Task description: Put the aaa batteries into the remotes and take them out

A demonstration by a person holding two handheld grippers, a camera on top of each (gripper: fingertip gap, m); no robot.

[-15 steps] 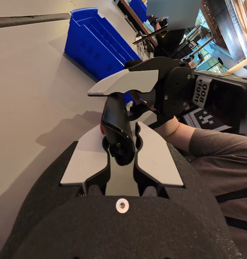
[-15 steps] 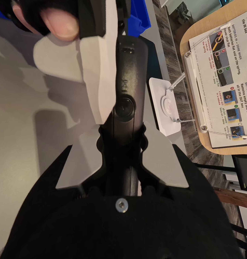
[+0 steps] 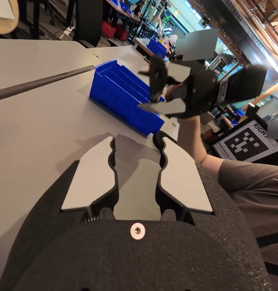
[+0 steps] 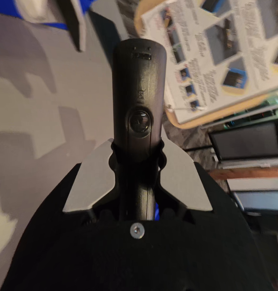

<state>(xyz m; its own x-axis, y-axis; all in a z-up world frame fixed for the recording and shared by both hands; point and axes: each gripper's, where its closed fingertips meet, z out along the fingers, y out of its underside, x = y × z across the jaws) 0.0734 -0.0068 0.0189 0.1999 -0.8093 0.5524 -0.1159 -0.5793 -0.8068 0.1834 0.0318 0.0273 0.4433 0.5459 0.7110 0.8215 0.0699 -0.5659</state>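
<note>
remote (image 4: 139, 100) pinched in right gripper (image 4: 137, 146) jaws, long axis forward | left gripper (image 3: 137, 141) jaws spread, empty, beside blue bin (image 3: 124, 100)

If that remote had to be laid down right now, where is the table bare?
Bare grey table spreads left of the blue bin and between it and the open left gripper. It is crowded to the right, where the right gripper holds the remote above the bin's near end.

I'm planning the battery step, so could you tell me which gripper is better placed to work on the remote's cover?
Left: the left gripper is open and empty, while the right gripper is shut on the remote.
</note>
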